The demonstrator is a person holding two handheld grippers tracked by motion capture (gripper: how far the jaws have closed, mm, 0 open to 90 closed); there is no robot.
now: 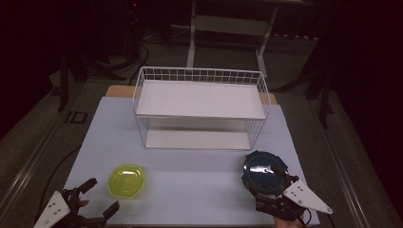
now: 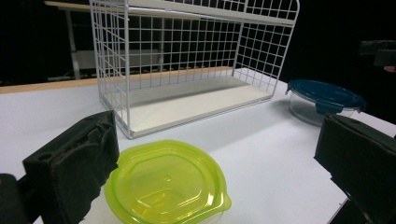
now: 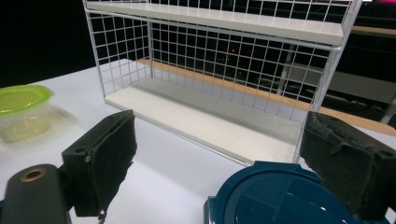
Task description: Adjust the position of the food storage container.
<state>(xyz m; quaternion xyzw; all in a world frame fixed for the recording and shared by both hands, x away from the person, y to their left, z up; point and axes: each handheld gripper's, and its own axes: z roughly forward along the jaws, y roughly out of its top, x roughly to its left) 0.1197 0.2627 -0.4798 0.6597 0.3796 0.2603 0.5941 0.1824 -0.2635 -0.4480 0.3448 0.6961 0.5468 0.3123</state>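
Two lidded containers stand on the white table [image 1: 190, 190], in front of a white two-tier wire rack with flat white shelves [image 1: 199, 99]. Both rack shelves are bare.

Left gripper [image 1: 97, 197]: jaws spread wide, grasping nothing. It sits low at the near left edge of the table, just short of the round clear plastic container with a yellow-green lid [image 1: 127, 180]. In the left gripper view that container [image 2: 168, 186] lies between the two black pads but touches neither; the approach looks aimed at taking it by the sides.

Right gripper [image 1: 271, 187]: jaws likewise released. It hovers over the near side of the round clear container with a dark blue clip-on lid [image 1: 264, 172], which stands near the rack's right front corner. In the right gripper view the blue lid [image 3: 280, 196] sits low between the pads; no pad is seen pressing on it, so no grip is judged to be made.

Assessment: each container stands on its own hand's side, well apart from the other, so each hand can work without crossing. Both lids are on, which should keep the tubs stiff under side pressure. The likely work is loading them onto the rack; neither has been lifted.
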